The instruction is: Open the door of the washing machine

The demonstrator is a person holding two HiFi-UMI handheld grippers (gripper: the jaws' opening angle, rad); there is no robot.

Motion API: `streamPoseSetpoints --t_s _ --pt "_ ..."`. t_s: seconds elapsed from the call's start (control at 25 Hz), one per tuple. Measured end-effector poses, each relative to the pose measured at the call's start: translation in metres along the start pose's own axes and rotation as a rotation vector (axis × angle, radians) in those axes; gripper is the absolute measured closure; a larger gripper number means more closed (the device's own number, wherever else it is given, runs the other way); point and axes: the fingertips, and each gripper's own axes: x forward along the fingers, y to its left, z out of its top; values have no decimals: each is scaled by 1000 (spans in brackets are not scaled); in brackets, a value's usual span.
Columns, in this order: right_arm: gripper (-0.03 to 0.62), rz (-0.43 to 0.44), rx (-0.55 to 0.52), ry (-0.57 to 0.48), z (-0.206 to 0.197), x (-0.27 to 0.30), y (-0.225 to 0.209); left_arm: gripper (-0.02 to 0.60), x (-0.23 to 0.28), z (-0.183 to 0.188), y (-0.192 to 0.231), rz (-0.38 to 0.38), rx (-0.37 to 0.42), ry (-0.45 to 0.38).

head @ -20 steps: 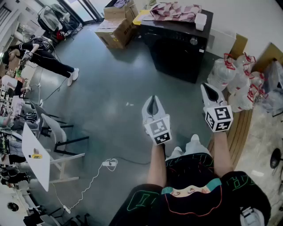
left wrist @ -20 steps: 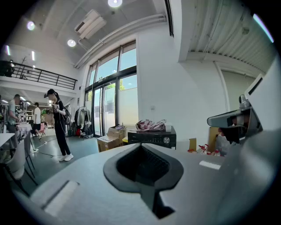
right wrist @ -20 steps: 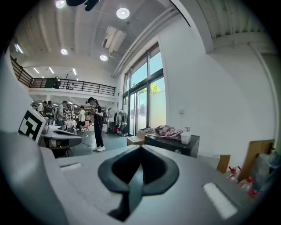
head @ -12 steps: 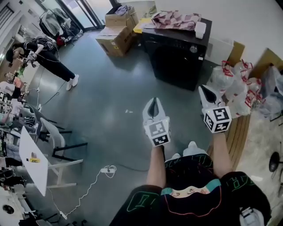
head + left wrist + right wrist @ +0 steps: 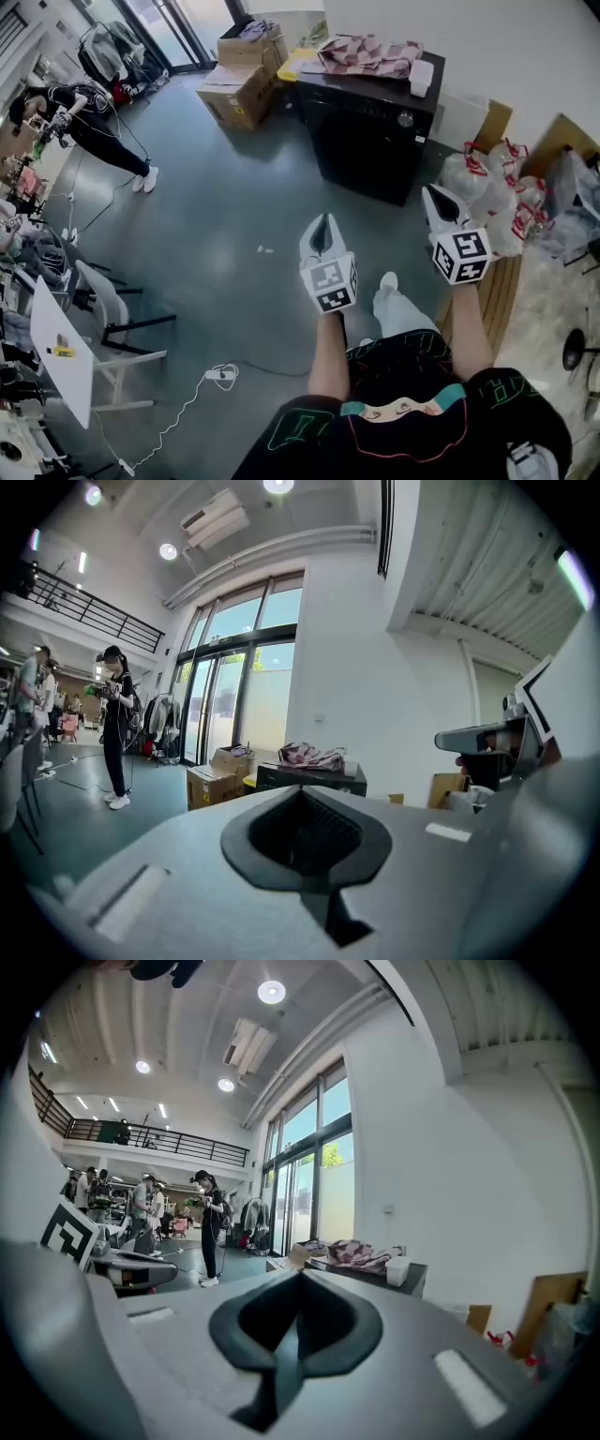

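Observation:
A black washing machine [image 5: 367, 141] stands against the white wall ahead, its front door closed, with a patterned cloth [image 5: 366, 53] and a white tub [image 5: 422, 75] on top. It also shows far off as the washing machine [image 5: 309, 778] in the left gripper view and the washing machine [image 5: 367, 1269] in the right gripper view. My left gripper [image 5: 322, 228] is held out over the grey floor, well short of the machine, shut and empty. My right gripper [image 5: 439, 199] is level with it on the right, also shut and empty.
Cardboard boxes [image 5: 242, 80] sit left of the machine. White bags with red ties [image 5: 497, 192] pile up to its right, beside a wooden board [image 5: 502, 291]. A person [image 5: 89, 122] stands at far left near a white table [image 5: 56, 347] and chair [image 5: 108, 300]. A cable [image 5: 220, 373] trails on the floor.
I have stepped forward: the washing machine and boxes sit slightly lower and nearer in the head view. One foot has swung ahead. Both grippers keep their pose, still shut.

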Motion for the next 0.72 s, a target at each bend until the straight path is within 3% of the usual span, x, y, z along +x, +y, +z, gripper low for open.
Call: streamPoseSetpoints --t_s 0.36,0.72 --pt "591 13 43 50 -20 74 -27 571 68 -17 23 49 -1 71" --pt "591 53 114 147 -53 195 -68 571 173 -46 47 93 18 209"
